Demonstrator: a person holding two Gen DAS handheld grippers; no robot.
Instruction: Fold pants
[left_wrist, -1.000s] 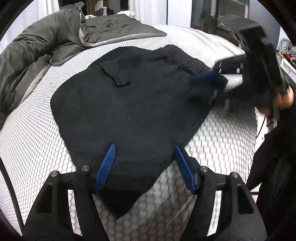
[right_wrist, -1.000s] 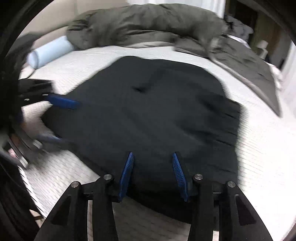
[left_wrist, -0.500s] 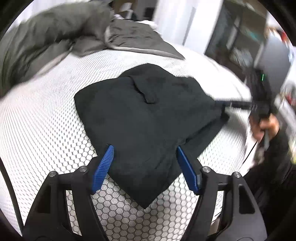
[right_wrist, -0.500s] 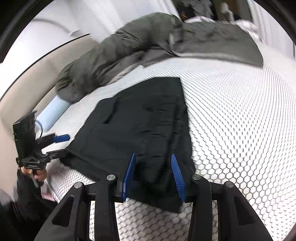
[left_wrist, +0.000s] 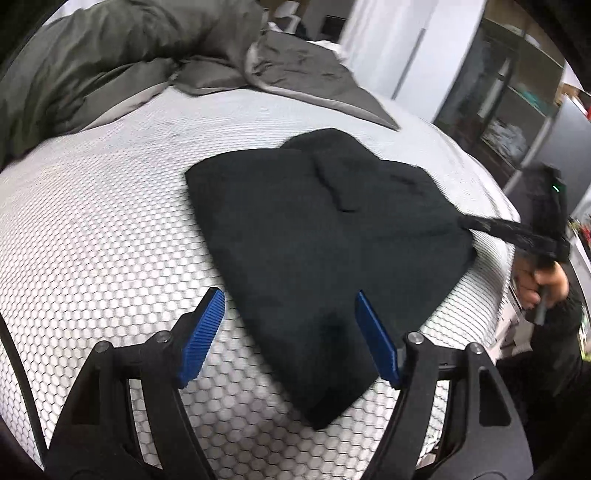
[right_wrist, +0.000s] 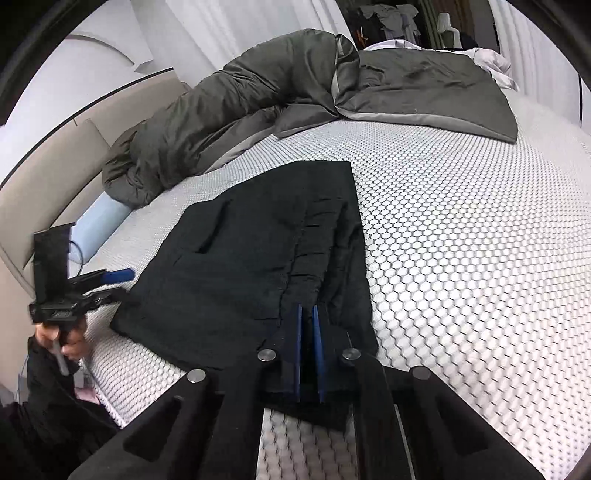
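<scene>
Two grippers flank folded pants (right_wrist: 258, 254) lying lengthwise away: left (left_wrist: 288, 332) fingers spread, right (right_wrist: 306, 314) clenched on waistband.

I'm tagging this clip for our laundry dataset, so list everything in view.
pants: one, black, folded flat on the mattress
mattress: one, white honeycomb cover
duvet: one, grey-green, bunched at the far side
bolster: one, pale blue, by the headboard
headboard: one, beige
shelving: dark, beyond the bed
left gripper: blue pads, open over the pants' corner
right gripper: blue pads, shut at the pants' near edge
</scene>
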